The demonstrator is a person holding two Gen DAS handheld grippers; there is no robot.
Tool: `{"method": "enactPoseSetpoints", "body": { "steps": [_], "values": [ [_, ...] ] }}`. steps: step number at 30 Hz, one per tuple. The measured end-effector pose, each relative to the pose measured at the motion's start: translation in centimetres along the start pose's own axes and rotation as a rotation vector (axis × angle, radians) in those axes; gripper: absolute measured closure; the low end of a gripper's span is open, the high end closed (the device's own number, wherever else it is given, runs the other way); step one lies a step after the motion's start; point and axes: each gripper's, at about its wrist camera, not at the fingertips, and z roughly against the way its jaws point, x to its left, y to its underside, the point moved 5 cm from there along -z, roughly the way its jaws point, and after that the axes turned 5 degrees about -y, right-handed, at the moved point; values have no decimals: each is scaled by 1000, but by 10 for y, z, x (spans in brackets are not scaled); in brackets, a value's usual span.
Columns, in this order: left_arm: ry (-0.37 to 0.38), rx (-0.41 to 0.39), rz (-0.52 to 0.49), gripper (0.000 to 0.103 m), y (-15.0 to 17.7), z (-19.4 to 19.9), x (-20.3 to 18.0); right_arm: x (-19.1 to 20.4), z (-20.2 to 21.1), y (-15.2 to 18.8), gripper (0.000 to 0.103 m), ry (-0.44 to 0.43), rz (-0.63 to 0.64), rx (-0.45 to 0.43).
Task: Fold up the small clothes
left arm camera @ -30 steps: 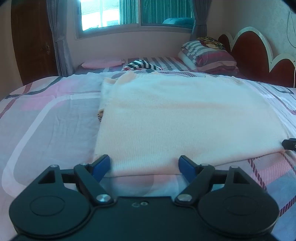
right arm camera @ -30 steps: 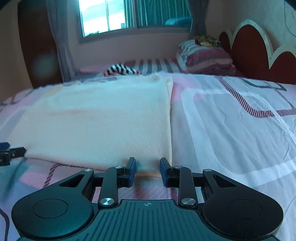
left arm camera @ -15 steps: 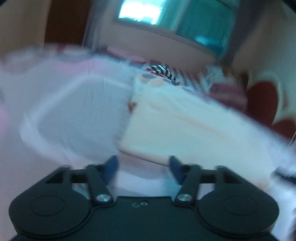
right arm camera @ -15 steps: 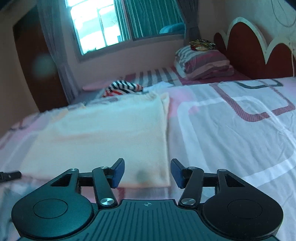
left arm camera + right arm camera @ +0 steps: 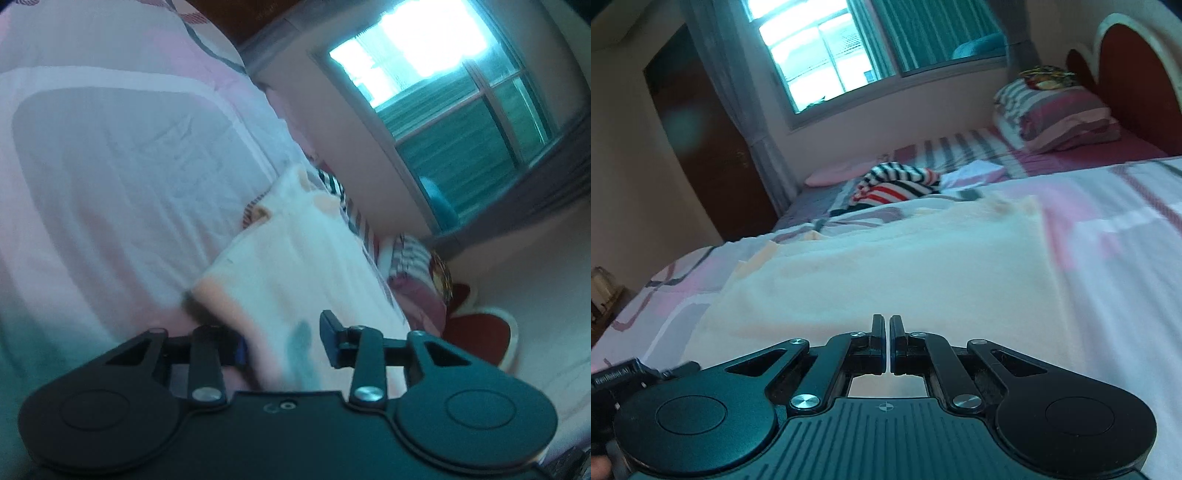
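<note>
A cream knit garment (image 5: 886, 266) lies folded flat on the bed. In the left wrist view the garment (image 5: 295, 258) runs away from me, and its near corner is lifted into my left gripper (image 5: 284, 343), whose jaws stand apart with the cloth between them. The view is rolled to the side and blurred. My right gripper (image 5: 887, 332) is shut at the garment's near edge, with only a thin slit between the fingers; I cannot tell whether cloth is pinched in it. The left gripper's body (image 5: 613, 376) shows at the lower left of the right wrist view.
The bed has a pink, white and grey sheet (image 5: 1126, 258). A striped garment (image 5: 897, 181) lies behind the cream one. Pillows (image 5: 1056, 114) sit by the red headboard (image 5: 1137, 74). A window (image 5: 827, 55) and a dark door (image 5: 701, 140) are on the far wall.
The left gripper has rolled sideways and moved onto the garment's near corner, which now sits lifted between its jaws. The right gripper has gone from open to shut at the near edge.
</note>
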Motion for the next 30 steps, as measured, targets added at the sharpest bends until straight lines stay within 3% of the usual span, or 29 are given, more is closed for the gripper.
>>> {"method": "enactPoseSetpoints", "body": {
  "steps": [2, 3, 4, 7, 10, 12, 14, 16, 18, 21, 25, 30],
  "values": [
    [-19, -9, 10, 81, 0, -6, -2, 7, -17, -2, 102, -19, 4, 10],
    [-29, -10, 32, 93, -1, -9, 1, 10, -24, -3, 102, -30, 8, 15],
    [-33, -2, 62, 95, -2, -12, 5, 14, -30, -3, 102, -41, 14, 19],
    [-6, -1, 69, 96, -4, -9, 7, 23, -42, -1, 102, -70, 30, 32],
    [21, -1, 54, 84, -4, -10, 7, 26, -54, 6, 102, -90, 43, 59],
    [16, -7, 65, 84, -6, -12, 7, 24, -63, 13, 103, -74, 57, 78],
    [2, -13, 64, 85, -9, -14, 5, 22, -64, 13, 103, -73, 45, 73],
    [-34, -12, 56, 96, -13, -18, 4, 20, -64, 14, 103, -74, 28, 73],
    [-55, -23, -11, 97, -18, -15, -6, 17, -64, 14, 103, -79, 7, 73],
    [2, -84, -166, 97, -21, 0, -41, 14, -63, 13, 103, -85, -9, 70],
    [-32, -56, -303, 97, -18, -7, -65, 14, -61, 12, 103, -92, -33, 60],
    [34, -89, -471, 97, -6, 6, -109, 8, -56, 8, 103, -106, -77, 43]
  ]
}}
